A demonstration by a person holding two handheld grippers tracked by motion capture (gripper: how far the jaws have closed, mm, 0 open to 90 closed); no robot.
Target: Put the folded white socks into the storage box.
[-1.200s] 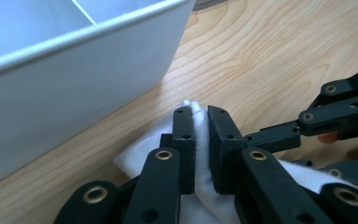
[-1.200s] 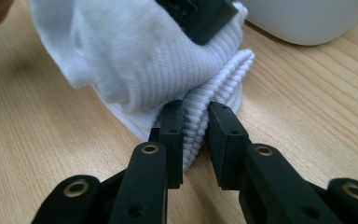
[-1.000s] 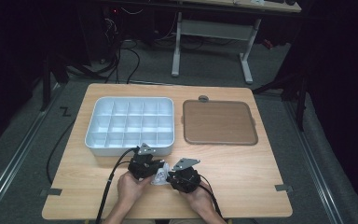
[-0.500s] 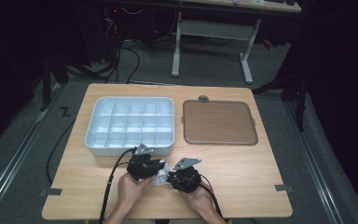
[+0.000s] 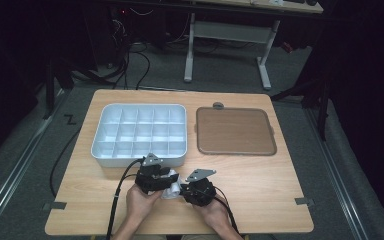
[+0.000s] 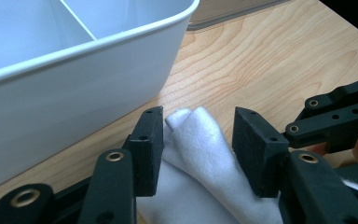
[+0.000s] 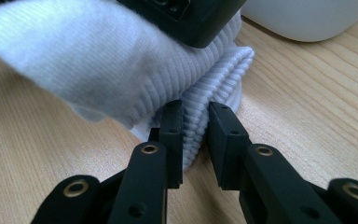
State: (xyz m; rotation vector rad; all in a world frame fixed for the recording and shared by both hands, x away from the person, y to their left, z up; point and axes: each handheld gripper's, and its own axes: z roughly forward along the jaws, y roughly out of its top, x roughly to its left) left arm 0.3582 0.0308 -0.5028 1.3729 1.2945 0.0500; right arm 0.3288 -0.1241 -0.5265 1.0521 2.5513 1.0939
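**Operator:** Sock (image 6: 200, 154) is between my left gripper's (image 6: 198, 140) jaws, low in the middle of the left gripper view. Those jaws have just been opening; they stand apart now, with a gap on the right side of the white fabric, so I no longer have it pinched there.

**Observer:** And your other hand?

**Operator:** My right gripper (image 7: 196, 140) is clamped on the ribbed cuff, lower centre of the right gripper view, both pads pressing the folds. In the high view the sock (image 5: 171, 191) is the small white lump between the left gripper (image 5: 164, 181) and the right gripper (image 5: 184, 190), bottom centre of the frame, above my two hands.

**Observer:** What lies around it?

**Operator:** Just above, left of centre, sits the white divided tray (image 5: 141, 159); its wall fills the upper left of the left gripper view (image 6: 74, 88). Right of it lies a flat brown lid (image 5: 235, 131). All of it rests on the wooden table (image 5: 260, 185).
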